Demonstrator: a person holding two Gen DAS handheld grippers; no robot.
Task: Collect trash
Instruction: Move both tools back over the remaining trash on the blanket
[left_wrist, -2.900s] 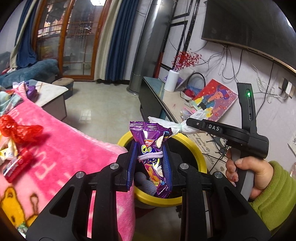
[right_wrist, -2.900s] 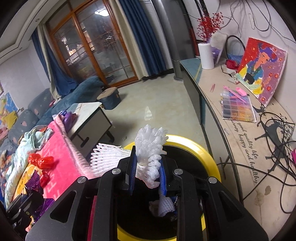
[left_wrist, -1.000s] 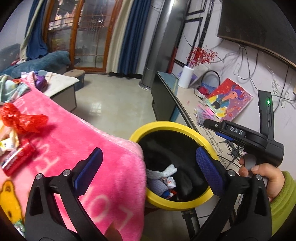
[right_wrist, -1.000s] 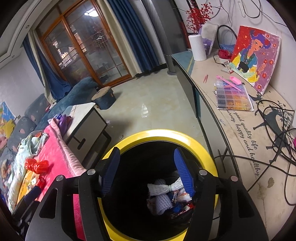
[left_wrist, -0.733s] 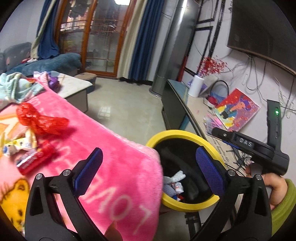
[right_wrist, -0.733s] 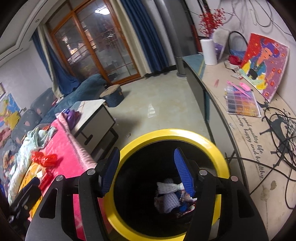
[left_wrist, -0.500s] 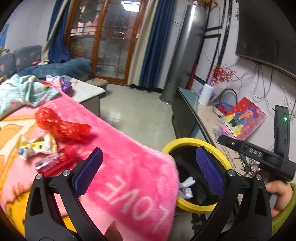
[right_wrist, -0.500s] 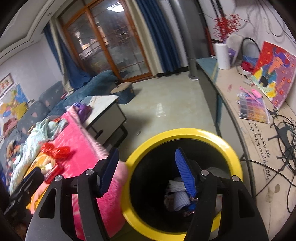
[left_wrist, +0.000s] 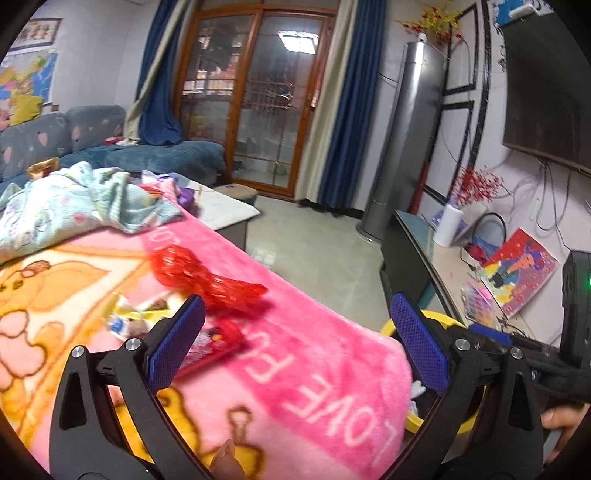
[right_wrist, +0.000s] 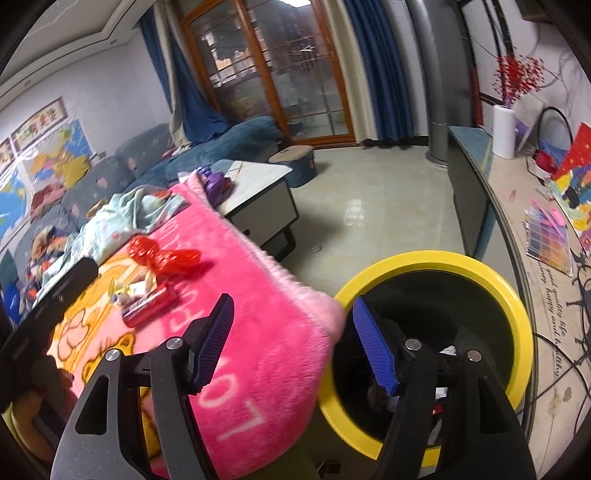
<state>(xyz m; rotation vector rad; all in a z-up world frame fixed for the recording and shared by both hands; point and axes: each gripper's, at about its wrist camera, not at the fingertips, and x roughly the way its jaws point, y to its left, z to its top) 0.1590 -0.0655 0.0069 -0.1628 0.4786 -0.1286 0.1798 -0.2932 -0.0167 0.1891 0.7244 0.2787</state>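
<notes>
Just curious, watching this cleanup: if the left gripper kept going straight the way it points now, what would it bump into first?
Most likely the pink blanket, which fills the gap between the open left gripper jaws, just short of the red wrapper. Depth is hard to judge.

Open pink blanket; yellow-rimmed bin seemingly touching its edge.

A pink blanket carries a red net, a red wrapper, a yellow wrapper and a crumpled cloth
</notes>
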